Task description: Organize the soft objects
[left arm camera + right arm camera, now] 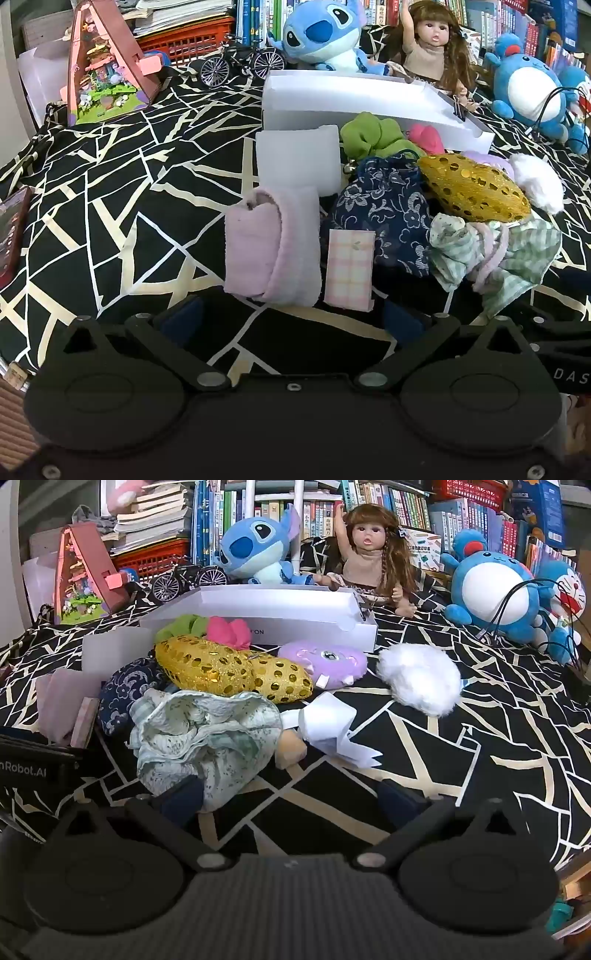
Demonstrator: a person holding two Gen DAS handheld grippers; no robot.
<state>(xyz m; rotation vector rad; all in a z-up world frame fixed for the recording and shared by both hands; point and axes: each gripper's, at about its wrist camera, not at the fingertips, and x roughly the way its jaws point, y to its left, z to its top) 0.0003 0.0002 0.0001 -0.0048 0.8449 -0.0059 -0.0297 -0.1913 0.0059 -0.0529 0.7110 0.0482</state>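
Against the white box [280,603], on its near side, sits the pile of soft objects on a black bedspread [480,746] with a cream crack-line pattern.

Touching the box front: green fabric bunch [365,134] and pink fabric piece [428,138], both crumpled. Nearer than those: gold sequin pouch [225,670], shiny and lumpy; purple plush [328,662], smooth, with a stitched eye; white fluffy ball [421,677] off the box's right corner, apart from the rest. Left of the box front: white foam block [299,162], rectangular, with a folded lilac towel [266,251], terry texture, just below it. Navy floral pouch [384,218] lies between the towel and the sequin pouch, with a pink plaid card [349,271] leaning on it. Nearest to camera: crumpled green gingham cloth [207,738] and a white folded paper-like piece [332,727].

Left claw [293,321] is spread wide, nothing between its fingers, just short of the towel and card. Right claw [291,799] is also wide apart and empty; its left fingertip [184,797] overlaps the gingham cloth edge, and I can't tell whether they touch.

A tan object under the gingham cloth is mostly hidden. Box lettering is partly covered by the pink fabric. Behind the box: blue plush [255,550], doll [373,561].
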